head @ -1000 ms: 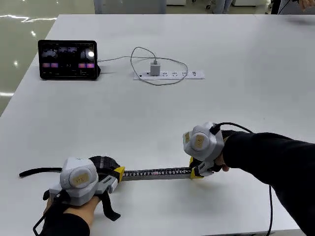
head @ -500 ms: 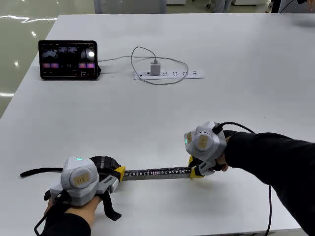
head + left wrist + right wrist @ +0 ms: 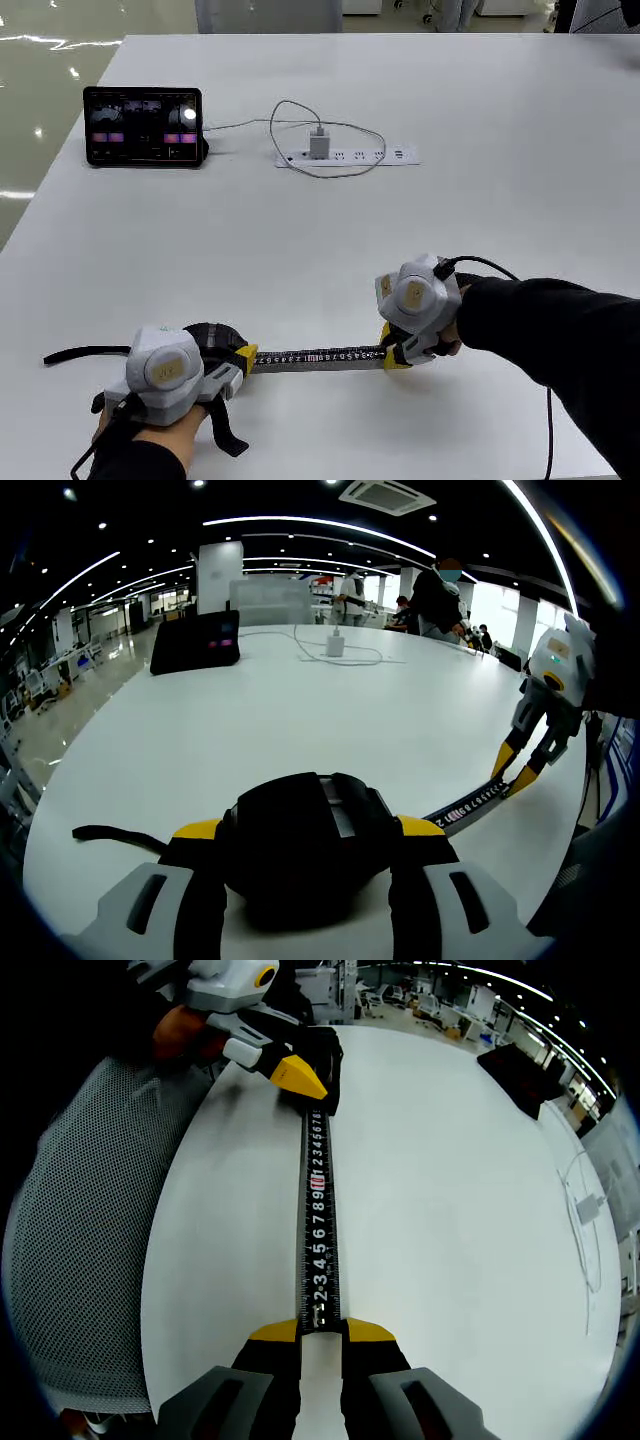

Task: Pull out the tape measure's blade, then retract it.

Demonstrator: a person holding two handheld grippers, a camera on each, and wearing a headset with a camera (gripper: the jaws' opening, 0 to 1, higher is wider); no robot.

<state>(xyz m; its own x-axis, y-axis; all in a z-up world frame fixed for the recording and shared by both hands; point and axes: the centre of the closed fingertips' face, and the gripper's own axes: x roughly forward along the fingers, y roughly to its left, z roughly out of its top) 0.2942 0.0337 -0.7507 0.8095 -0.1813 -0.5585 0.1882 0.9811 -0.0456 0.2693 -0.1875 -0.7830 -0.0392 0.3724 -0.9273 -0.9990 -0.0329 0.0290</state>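
The black tape measure case [image 3: 213, 337] lies on the white table [image 3: 330, 250] near its front left, and my left gripper [image 3: 236, 362] is shut on it. From that gripper's own view the case [image 3: 305, 840] sits squeezed between the yellow-tipped jaws. The blade [image 3: 318, 355] runs out flat to the right along the table, with its free end pinched in my right gripper [image 3: 394, 356]. In the right gripper view the numbered blade [image 3: 318, 1220] stretches from the shut right gripper [image 3: 322, 1330] to the case [image 3: 326, 1060]. The case's black strap [image 3: 85, 352] trails to the left.
A tablet [image 3: 145, 125] stands at the back left. A white power strip [image 3: 345, 156] with a charger and looped cable lies behind the middle. The table's left edge drops to the floor. Several people stand beyond the far end of the table in the left gripper view.
The head camera has shifted a little. My right gripper has come slightly closer to the case, and the drawn-out length of blade looks a little shorter. Both grips are unchanged.
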